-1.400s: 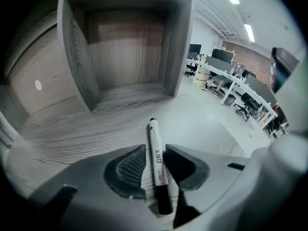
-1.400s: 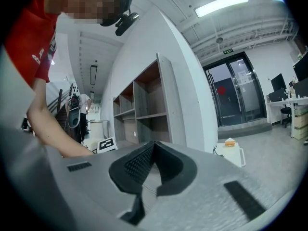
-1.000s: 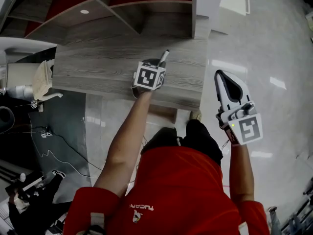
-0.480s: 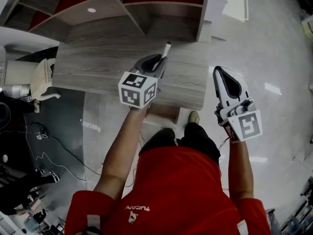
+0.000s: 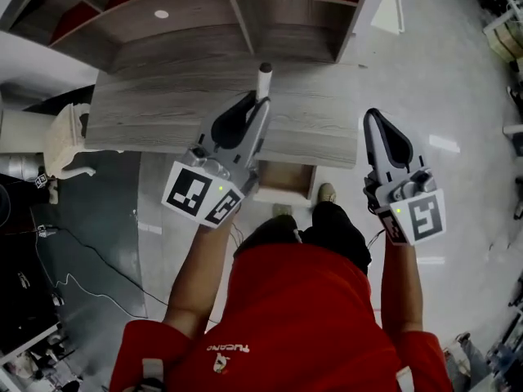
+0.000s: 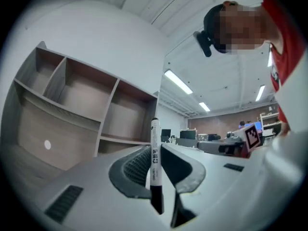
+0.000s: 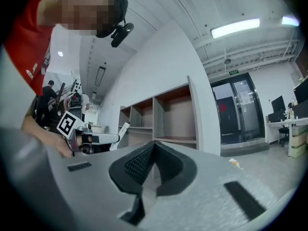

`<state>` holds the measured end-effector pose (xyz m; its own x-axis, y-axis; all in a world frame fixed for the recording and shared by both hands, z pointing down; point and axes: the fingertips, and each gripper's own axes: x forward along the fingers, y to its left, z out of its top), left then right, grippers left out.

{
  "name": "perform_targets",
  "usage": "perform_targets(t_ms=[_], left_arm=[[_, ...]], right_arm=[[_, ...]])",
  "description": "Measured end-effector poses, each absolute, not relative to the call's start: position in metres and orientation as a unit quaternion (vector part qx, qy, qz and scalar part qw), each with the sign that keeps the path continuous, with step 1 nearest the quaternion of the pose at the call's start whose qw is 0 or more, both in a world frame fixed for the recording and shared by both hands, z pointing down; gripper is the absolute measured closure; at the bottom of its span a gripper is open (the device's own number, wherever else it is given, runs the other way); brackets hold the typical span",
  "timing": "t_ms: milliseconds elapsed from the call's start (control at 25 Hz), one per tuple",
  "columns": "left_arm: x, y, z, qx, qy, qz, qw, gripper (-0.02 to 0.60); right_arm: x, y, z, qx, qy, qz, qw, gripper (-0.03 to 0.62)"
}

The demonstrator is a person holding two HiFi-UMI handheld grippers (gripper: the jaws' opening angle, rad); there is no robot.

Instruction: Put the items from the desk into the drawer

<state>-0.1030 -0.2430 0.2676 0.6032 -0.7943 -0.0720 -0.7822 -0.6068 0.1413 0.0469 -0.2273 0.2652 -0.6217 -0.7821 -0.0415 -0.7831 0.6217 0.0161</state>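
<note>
My left gripper (image 5: 256, 104) is shut on a white marker (image 5: 264, 78) with a black cap, lifted above the grey wooden desk (image 5: 147, 113). In the left gripper view the marker (image 6: 155, 153) stands upright between the jaws of the left gripper (image 6: 155, 150), its tip pointing up. My right gripper (image 5: 376, 119) hangs to the right of the desk over the floor, jaws shut with nothing between them; the right gripper (image 7: 154, 146) faces the shelf unit (image 7: 163, 117). A partly open drawer (image 5: 284, 182) shows under the desk's front edge.
A shelf unit with wooden cubbies (image 5: 204, 6) stands at the back of the desk. A cream chair (image 5: 65, 141) and cables (image 5: 73, 251) lie left of the desk. The glossy floor (image 5: 466, 96) spreads to the right. My foot (image 5: 327, 193) is near the drawer.
My left gripper has pulled back towards me and lifted off the desk with the marker in it. The right gripper has hardly moved.
</note>
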Motion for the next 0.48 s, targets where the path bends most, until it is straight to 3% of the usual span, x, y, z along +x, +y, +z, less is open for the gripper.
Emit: perform_targets(t_ms=[480], left_arm=[[-0.101, -0.151, 0.247, 0.913, -0.399, -0.085, -0.007, 0.522]], right_arm=[[0.029, -0.134, 0.274, -0.431, 0.902, 0.005, 0.000, 0.589]])
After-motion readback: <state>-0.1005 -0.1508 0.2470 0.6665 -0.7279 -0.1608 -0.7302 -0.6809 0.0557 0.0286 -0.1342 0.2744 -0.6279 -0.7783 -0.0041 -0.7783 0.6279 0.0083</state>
